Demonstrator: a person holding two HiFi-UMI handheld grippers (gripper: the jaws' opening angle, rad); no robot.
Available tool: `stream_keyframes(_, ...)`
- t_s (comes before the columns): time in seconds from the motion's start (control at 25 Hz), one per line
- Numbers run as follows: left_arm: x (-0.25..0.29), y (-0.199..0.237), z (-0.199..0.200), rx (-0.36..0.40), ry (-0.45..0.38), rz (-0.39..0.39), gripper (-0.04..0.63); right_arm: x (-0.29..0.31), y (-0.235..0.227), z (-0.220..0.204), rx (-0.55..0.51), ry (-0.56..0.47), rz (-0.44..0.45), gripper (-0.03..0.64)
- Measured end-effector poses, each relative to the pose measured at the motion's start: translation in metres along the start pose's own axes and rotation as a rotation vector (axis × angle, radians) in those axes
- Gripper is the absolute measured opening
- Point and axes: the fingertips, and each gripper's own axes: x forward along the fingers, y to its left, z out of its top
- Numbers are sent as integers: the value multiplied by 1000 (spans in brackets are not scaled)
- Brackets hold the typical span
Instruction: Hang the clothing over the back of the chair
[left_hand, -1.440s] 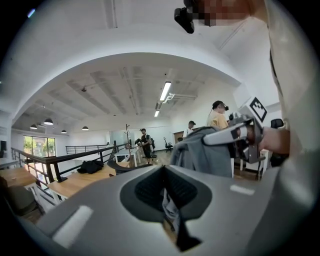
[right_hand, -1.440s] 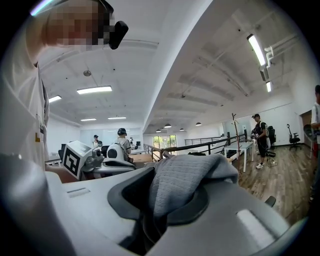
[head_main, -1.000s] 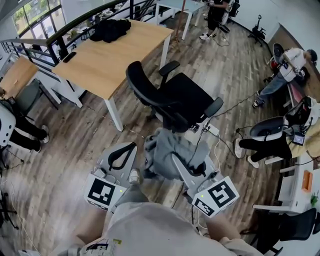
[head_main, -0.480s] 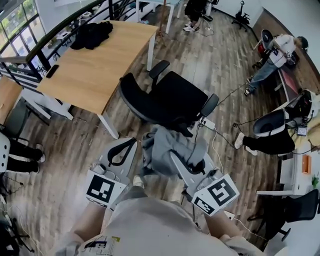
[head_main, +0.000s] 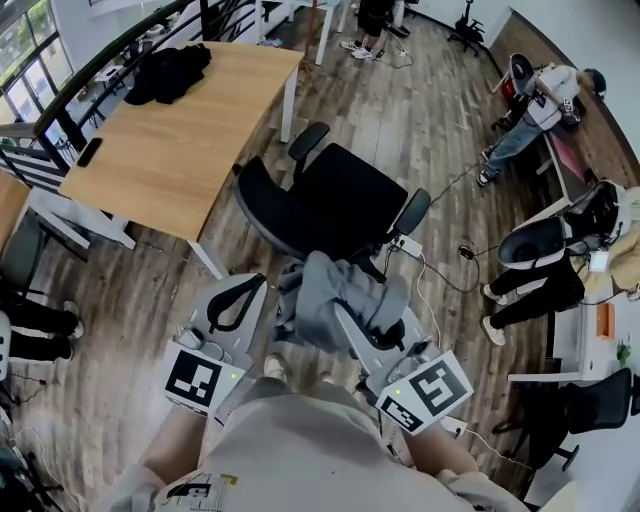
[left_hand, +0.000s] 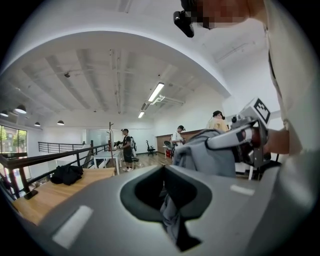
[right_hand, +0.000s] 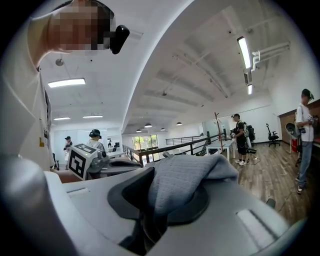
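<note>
Bunched at lower centre of the head view: grey clothing (head_main: 335, 300), slung between the two tongs and clear of the floor. Pinched in the left tongs (head_main: 258, 292), jaws nearly together, a thin fold hanging through the gap. Gripped in the right tongs (head_main: 345, 322), jaws narrowly apart, a thicker wad spilling over the top. Just above the clothing in frame, black chair (head_main: 330, 205), backrest toward the left. Upper left, wooden tabletop (head_main: 170, 150).
</note>
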Motion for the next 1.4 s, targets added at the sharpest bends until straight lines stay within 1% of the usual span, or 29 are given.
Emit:
stream_keyframes(0.32, 13, -6, 4, -9, 10, 20, 0, -8, -15, 0, 31, 7, 38, 69)
stream_keyframes(0.52, 30, -16, 7, -4, 18, 24, 0, -16, -31, -1, 21, 16, 52, 69)
stream_keyframes(0.68, 50, -33, 7, -1, 21, 6, 0, -34, -58, -7, 29, 26, 11, 69)
stream_keyframes(0.84, 67, -46, 13, 7, 12, -9, 0, -53, -93, -6, 22, 40, -68, 69)
stream_keyframes(1.0, 77, -51, 21, 14, -3, -15, 0, -70, -127, 8, -17, 34, -153, 69)
stream_keyframes(1.16, 83, -49, 27, 24, -20, -14, 0, -79, -157, 33, -91, 4, -226, 69)
stream_keyframes(1.28, 86, -51, 31, 34, -26, -17, 0, -82, -174, 57, -160, -23, -253, 69)
stream_keyframes(1.4, 89, -52, 35, 43, -29, -19, 0, -75, -184, 88, -266, -42, -253, 69)
